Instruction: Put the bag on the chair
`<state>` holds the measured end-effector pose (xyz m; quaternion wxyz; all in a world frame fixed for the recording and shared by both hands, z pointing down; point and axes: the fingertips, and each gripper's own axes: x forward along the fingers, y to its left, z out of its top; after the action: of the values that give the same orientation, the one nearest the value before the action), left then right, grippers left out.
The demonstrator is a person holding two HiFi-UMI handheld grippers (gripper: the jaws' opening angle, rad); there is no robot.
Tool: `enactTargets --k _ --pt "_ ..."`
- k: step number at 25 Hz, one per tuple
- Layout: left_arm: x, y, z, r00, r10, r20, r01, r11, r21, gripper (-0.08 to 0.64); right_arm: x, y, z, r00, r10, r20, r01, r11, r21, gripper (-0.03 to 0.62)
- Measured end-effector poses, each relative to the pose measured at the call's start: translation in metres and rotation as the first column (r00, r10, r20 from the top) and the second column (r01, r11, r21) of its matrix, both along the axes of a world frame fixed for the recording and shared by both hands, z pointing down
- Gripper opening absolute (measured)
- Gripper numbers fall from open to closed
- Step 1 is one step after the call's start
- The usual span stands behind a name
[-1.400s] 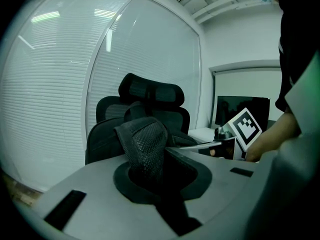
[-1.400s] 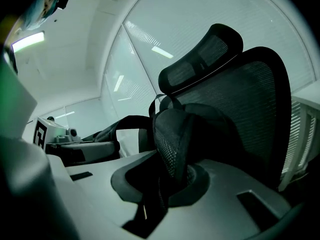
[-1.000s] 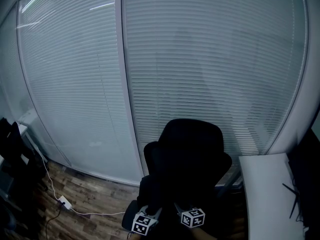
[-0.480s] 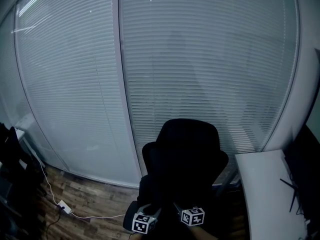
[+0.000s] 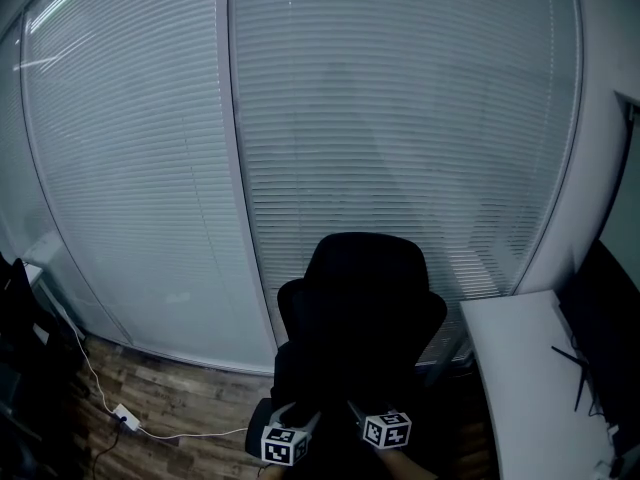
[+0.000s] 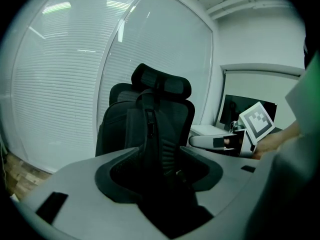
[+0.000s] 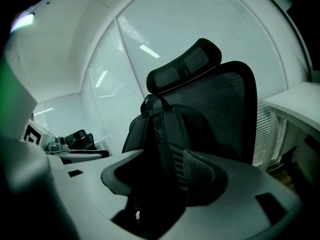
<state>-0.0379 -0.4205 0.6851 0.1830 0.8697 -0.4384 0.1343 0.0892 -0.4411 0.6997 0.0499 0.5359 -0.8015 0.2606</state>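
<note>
Bag (image 7: 165, 129) upright on chair (image 7: 235, 109), straps facing left gripper (image 6: 160, 171) and right gripper (image 7: 160, 181); jaws just opened, straddling straps.

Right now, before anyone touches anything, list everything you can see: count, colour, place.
chair: one, black, in front of the blinds, left of the desk.
bag: one, black, upright on the chair seat against the backrest.
blinds: several panels, pale grey, across the back wall.
desk: one, white, at right.
power strip: one, white, on the wood floor at left.
left gripper: grey, jaws just opened, bag strap between them, ungripped.
right gripper: grey, likewise.
</note>
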Motion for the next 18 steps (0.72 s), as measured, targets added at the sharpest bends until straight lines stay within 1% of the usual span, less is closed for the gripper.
enactTargets --k 3,9,14,18 --pt "-0.006 0.004 -0.009 1.000 -0.012 -0.006 0.012 1.000 0.019 0.245 -0.002 0.005 -0.009 1.000 0.011 0.004 -0.011 1.000 0.017 0.219" --pt "-0.019 0.010 -0.027 0.998 -0.043 -0.054 0.046 0.997 0.061 0.245 -0.007 0.015 -0.034 0.999 0.030 0.024 -0.032 0.997 0.073 0.219" --pt "-0.025 0.024 -0.041 0.996 -0.034 -0.081 0.040 0.996 0.077 0.244 -0.015 0.030 -0.052 0.999 0.039 0.013 -0.040 0.992 0.116 0.219" --pt "-0.032 0.036 -0.050 0.996 -0.016 -0.092 0.026 0.994 0.104 0.244 -0.025 0.044 -0.063 0.998 0.049 0.028 -0.052 0.989 0.141 0.218"
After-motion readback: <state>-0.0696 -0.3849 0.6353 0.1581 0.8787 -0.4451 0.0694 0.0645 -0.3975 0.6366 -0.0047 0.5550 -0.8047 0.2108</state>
